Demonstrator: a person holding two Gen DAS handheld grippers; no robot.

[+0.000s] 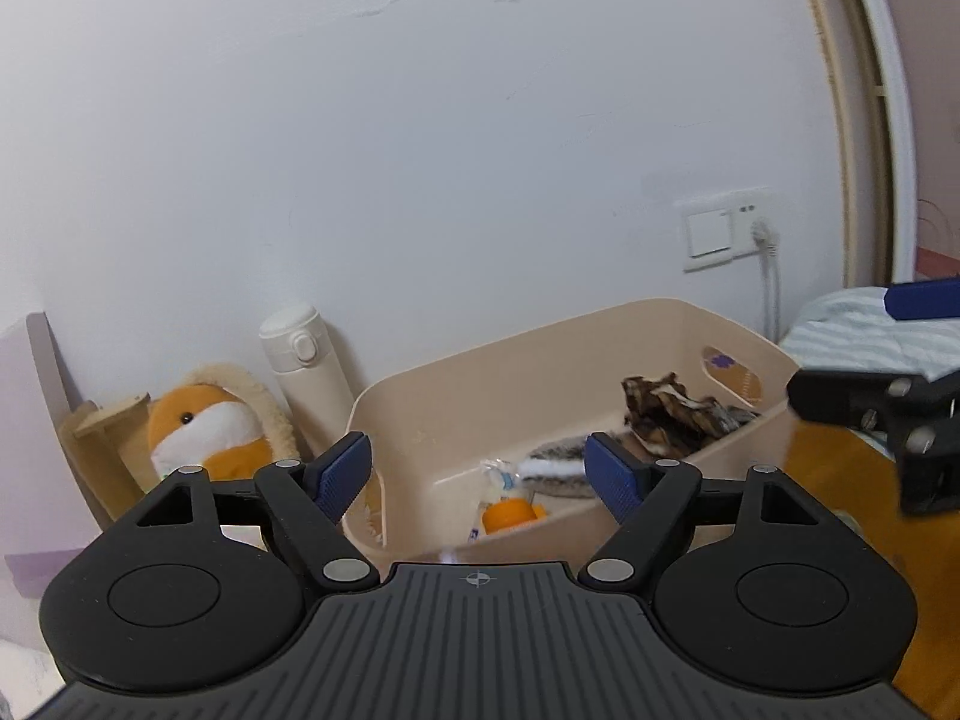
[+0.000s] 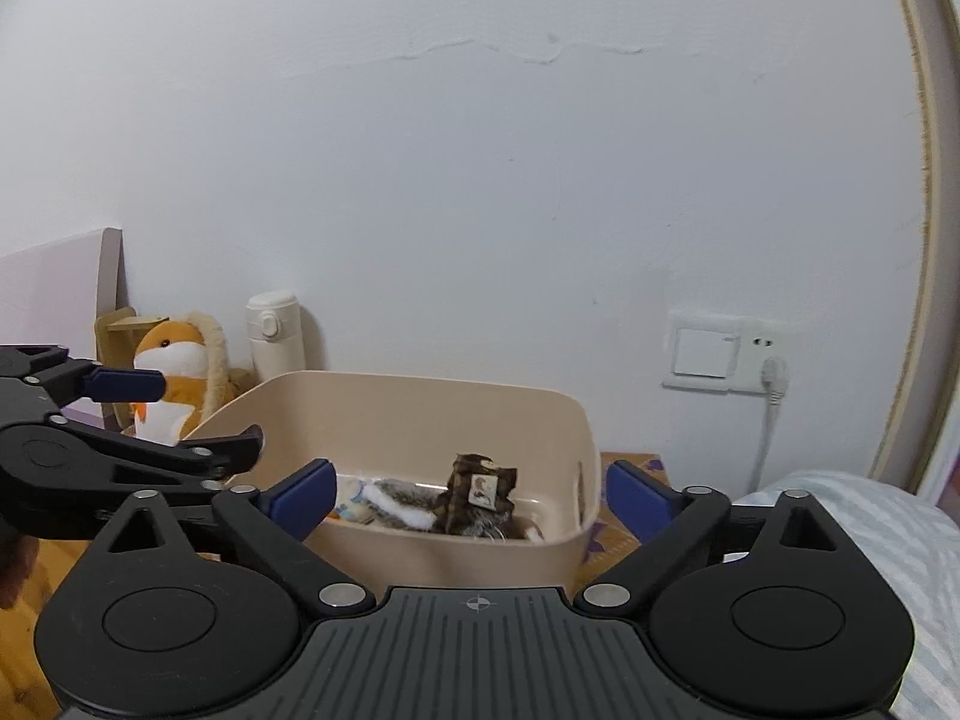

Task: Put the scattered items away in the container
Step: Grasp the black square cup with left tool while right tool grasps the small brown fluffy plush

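Note:
A beige plastic bin (image 1: 456, 396) (image 2: 420, 414) stands by the white wall. Inside it lie a brown patterned pouch (image 1: 666, 414) (image 2: 477, 489), a grey and white furry item (image 1: 555, 462) (image 2: 402, 501) and a small packet with an orange cap (image 1: 507, 513). My left gripper (image 1: 480, 471) is open in front of the bin's near rim, nothing between its blue pads. My right gripper (image 2: 468, 501) is open too, empty, facing the bin from its other side. Each gripper shows at the edge of the other's view, the right gripper (image 1: 888, 414) and the left gripper (image 2: 120, 420).
An orange and white plush toy (image 1: 204, 426) (image 2: 171, 372) and a white flask (image 1: 306, 366) (image 2: 273, 336) stand against the wall left of the bin. A wall socket with a plugged cable (image 2: 771, 378) is on the right. Striped bedding (image 2: 870, 516) lies at right. A patterned cardboard box (image 2: 606, 534) sits beside the bin.

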